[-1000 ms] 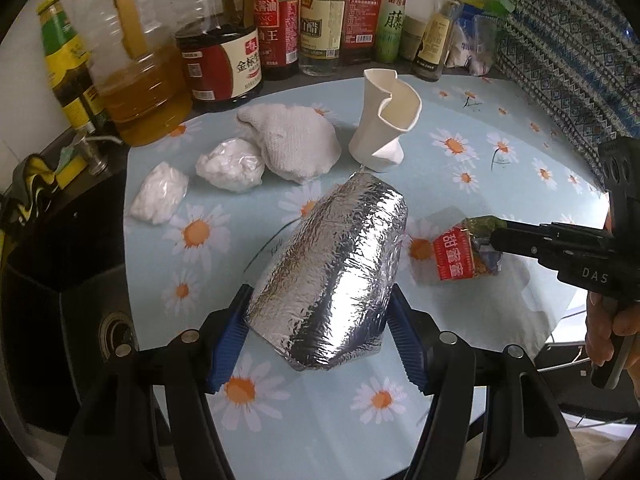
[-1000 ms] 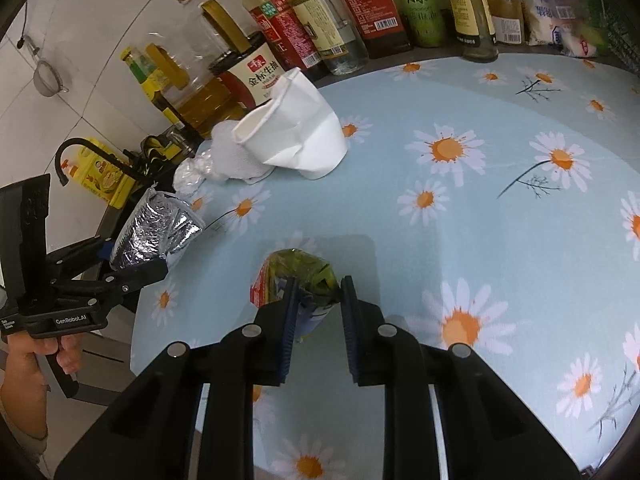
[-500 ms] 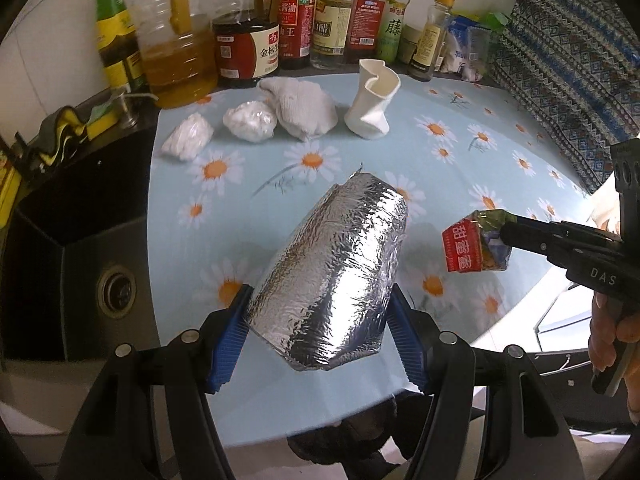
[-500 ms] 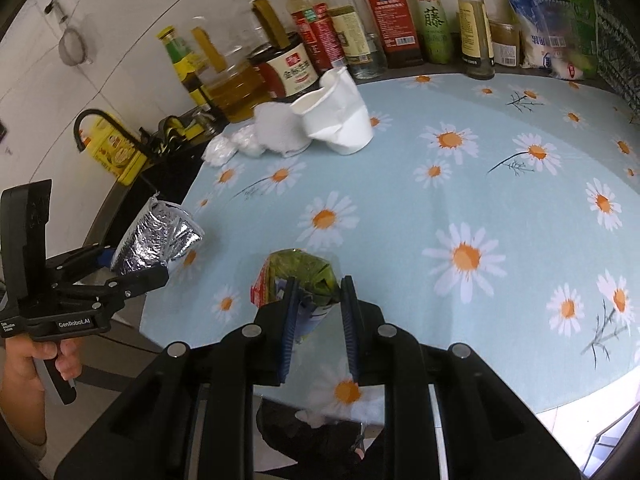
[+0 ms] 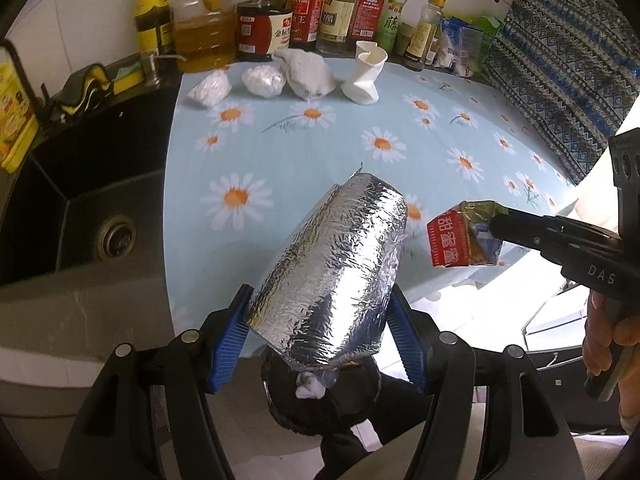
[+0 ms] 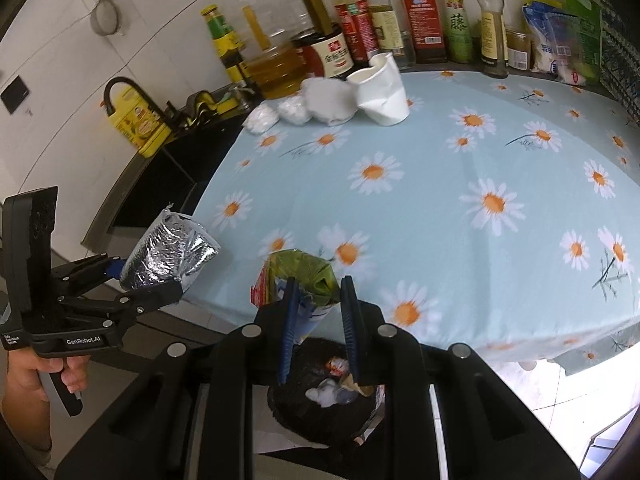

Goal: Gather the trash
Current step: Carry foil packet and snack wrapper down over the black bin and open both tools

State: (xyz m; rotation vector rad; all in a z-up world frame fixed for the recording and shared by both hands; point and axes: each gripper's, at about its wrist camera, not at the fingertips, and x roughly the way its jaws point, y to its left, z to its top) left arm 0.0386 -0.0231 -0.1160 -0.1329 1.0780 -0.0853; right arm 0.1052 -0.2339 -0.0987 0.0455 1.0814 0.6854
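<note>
My left gripper (image 5: 320,320) is shut on a silver foil bag (image 5: 336,264), which hangs over the table's near edge. Beside it my right gripper (image 6: 316,312) is shut on a crushed red and green carton (image 6: 304,276). The same carton (image 5: 460,240) shows at the right of the left wrist view. A black trash bin (image 6: 324,392) with scraps inside stands on the floor right under both grippers. At the far side of the table lie a crumpled white paper cup (image 5: 366,76) and three white tissue wads (image 5: 264,80).
The table wears a blue daisy cloth (image 5: 360,140). Several oil and sauce bottles (image 5: 264,28) line its back edge. A dark sink (image 5: 80,216) lies to the left, with a yellow tin (image 6: 136,124) behind it. A patterned fabric (image 5: 560,60) hangs at the right.
Both grippers have drawn back from over the table to its near edge, each with its load still held. The black bin has come into view beneath them.
</note>
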